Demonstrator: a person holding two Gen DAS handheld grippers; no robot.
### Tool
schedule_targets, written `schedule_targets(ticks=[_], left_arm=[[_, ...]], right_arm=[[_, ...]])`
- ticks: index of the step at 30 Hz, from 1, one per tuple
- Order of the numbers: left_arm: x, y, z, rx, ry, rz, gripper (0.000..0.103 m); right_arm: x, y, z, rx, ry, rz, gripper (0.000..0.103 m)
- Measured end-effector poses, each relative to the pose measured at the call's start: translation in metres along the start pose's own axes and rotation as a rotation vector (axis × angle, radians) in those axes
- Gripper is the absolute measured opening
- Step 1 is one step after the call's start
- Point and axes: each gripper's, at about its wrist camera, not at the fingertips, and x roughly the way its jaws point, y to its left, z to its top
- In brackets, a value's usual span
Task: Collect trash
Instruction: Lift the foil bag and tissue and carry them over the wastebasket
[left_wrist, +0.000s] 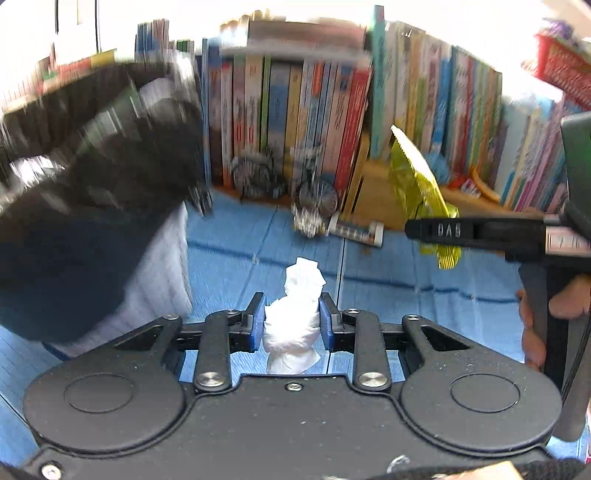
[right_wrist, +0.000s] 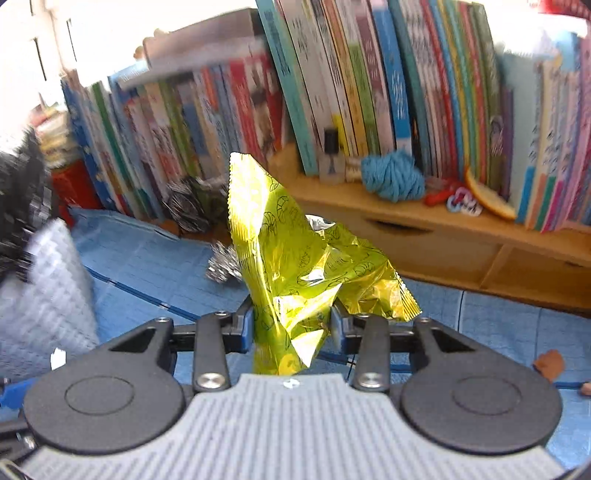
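Left wrist view: left gripper (left_wrist: 291, 317) jaws pinch a crumpled white tissue wad (left_wrist: 293, 317) above the blue quilted mat (left_wrist: 388, 266), while right gripper (right_wrist: 293, 323) jaws clamp a shiny yellow-green foil wrapper (right_wrist: 295, 258) held upright, level with the bookshelf (right_wrist: 424, 229).

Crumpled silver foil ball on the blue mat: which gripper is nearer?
Right, narrowly. The foil ball lies just beyond the right gripper; the left gripper sits farther back.

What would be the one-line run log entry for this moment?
left gripper: shut on tissue | right gripper: shut on yellow wrapper | both above blue mat
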Motion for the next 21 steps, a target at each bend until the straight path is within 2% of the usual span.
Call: schedule_targets(ticks=[10, 15, 21], left_arm=[[-0.094, 0.027, 0.05, 0.035, -0.158, -0.001, 0.028], [-0.121, 0.051, 0.067, 0.037, -0.201, -0.002, 0.028], [-0.137, 0.091, 0.077, 0.022, -0.223, 0.022, 0.028]], right_arm=[[-0.095, 0.047, 0.019, -0.045, -0.129, 0.037, 0.044], [-0.128, 0.081, 0.027, -0.065, -0.174, 0.066, 0.044], [-0.145, 0.125, 0.038, -0.108, -0.199, 0.105, 0.044]])
